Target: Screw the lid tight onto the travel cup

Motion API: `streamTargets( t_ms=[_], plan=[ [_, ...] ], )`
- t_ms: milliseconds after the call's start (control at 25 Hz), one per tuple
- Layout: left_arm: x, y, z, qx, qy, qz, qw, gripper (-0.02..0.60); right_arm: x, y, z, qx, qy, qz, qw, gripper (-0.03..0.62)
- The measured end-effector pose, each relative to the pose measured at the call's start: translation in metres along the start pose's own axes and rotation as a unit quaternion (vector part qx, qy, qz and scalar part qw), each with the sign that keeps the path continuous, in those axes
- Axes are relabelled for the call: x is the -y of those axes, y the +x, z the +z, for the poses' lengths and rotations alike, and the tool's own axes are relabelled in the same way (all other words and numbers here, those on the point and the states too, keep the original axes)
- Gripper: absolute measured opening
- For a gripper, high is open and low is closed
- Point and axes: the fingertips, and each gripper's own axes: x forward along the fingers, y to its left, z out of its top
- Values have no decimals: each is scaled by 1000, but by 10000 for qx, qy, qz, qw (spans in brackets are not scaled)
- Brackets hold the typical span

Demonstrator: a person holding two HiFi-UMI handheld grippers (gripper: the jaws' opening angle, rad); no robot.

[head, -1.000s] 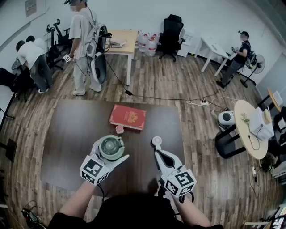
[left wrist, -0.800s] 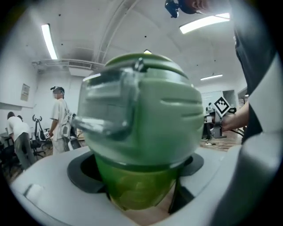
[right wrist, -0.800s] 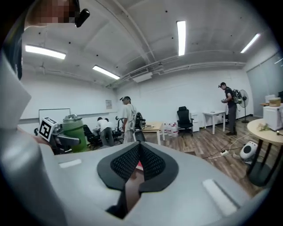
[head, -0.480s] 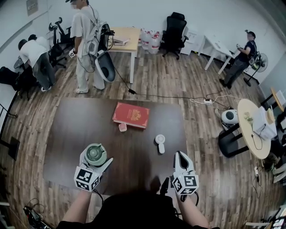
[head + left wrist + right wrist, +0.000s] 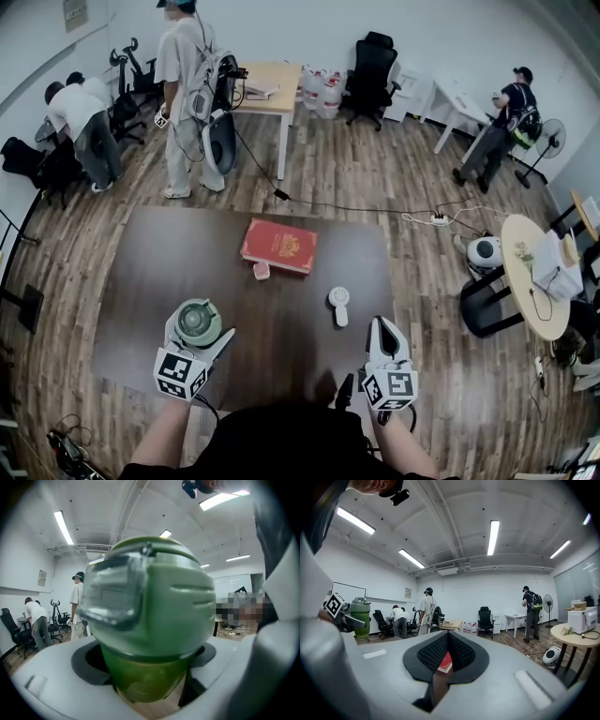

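The green travel cup (image 5: 198, 322), with its green lid (image 5: 150, 592) on top, stands upright between the fingers of my left gripper (image 5: 199, 330) over the near left of the dark table (image 5: 141, 272). In the left gripper view the jaws are shut on the cup's translucent green body (image 5: 145, 677) just below the lid. My right gripper (image 5: 380, 330) hovers at the near right of the table with its jaws shut and nothing between them. From the right gripper (image 5: 447, 651) view the cup (image 5: 360, 617) shows far to the left.
A red book (image 5: 279, 245) lies at the table's far middle, with a small pink box (image 5: 262, 271) beside it. A small white fan (image 5: 339, 302) lies ahead of the right gripper. Several people, office chairs, desks and a round table (image 5: 530, 281) stand around the room.
Both grippers have drawn back toward the table's near edge and apart from each other. The cup came along in the left one, and the right one left the white fan behind.
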Motion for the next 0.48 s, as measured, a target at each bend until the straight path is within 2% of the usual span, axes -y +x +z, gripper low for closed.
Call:
streamTargets(
  t_ms=[160, 320, 480],
  plan=[
    [-2, -2, 11, 179, 91, 69, 9998, 425, 0, 0, 4, 99, -14, -24, 9999, 6],
    [0, -6, 24, 554, 243, 128, 9981, 425, -1, -3, 8, 263, -16, 11, 9997, 6],
    [2, -5, 27, 567, 290, 117, 9979, 425, -2, -4, 12, 340, -19, 44, 9994, 6]
  ],
)
